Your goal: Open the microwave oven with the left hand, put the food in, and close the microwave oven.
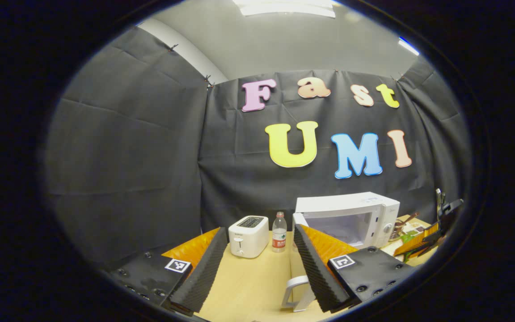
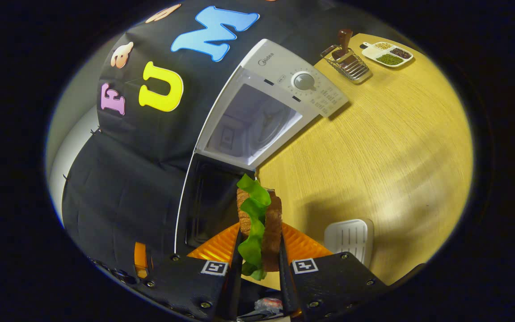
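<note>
sandwich [image 2: 259, 226] bottom hidden between the right gripper's fingers, microwave door [image 2: 204, 201] cut by them too — dial markings [image 2: 329, 96] too small to tell

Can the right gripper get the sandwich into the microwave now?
Probably yes. The right gripper is shut on the sandwich, the microwave door is swung open, and nothing sits between the sandwich and the opening.

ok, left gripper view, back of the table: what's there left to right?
toaster → water bottle → microwave → right gripper, held out at the far right edge. The small clutter between the microwave and that gripper is too blurred to name.
</note>
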### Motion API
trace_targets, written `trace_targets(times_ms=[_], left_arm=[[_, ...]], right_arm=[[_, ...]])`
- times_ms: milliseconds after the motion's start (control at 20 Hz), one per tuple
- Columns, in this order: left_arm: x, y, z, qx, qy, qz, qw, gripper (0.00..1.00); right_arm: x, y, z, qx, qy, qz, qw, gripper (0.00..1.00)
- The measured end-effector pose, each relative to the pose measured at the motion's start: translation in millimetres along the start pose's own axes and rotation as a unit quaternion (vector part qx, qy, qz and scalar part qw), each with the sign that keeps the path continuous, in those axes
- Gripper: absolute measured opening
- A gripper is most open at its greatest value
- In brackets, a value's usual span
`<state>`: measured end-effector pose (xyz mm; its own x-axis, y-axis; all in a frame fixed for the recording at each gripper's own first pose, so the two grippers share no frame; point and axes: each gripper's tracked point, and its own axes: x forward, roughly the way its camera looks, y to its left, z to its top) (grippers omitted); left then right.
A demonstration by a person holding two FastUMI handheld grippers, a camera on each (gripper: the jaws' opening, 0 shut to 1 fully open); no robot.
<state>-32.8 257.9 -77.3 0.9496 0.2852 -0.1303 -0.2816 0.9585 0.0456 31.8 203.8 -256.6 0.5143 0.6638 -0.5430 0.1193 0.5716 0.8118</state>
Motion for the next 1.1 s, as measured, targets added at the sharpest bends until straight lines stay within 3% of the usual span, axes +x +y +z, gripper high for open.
trace_targets(times_ms=[450,700,950,1100], left_arm=[[30,71,-28,0.005,0.021,0.021,1.0,1.0],[37,104,-40,0.009,0.033,0.033,0.999,1.0],[40,120,-49,0.021,0.044,0.041,0.998,1.0],[37,132,-60,0.031,0.057,0.048,0.997,1.0]], right_arm=[[105,20,53,-0.03,-0.124,-0.004,0.992,0.37],[145,21,83,-0.02,-0.171,-0.007,0.985,0.37],[182,4,109,-0.027,-0.213,-0.034,0.976,0.37],[203,6,120,-0.026,-0.227,-0.021,0.973,0.37]])
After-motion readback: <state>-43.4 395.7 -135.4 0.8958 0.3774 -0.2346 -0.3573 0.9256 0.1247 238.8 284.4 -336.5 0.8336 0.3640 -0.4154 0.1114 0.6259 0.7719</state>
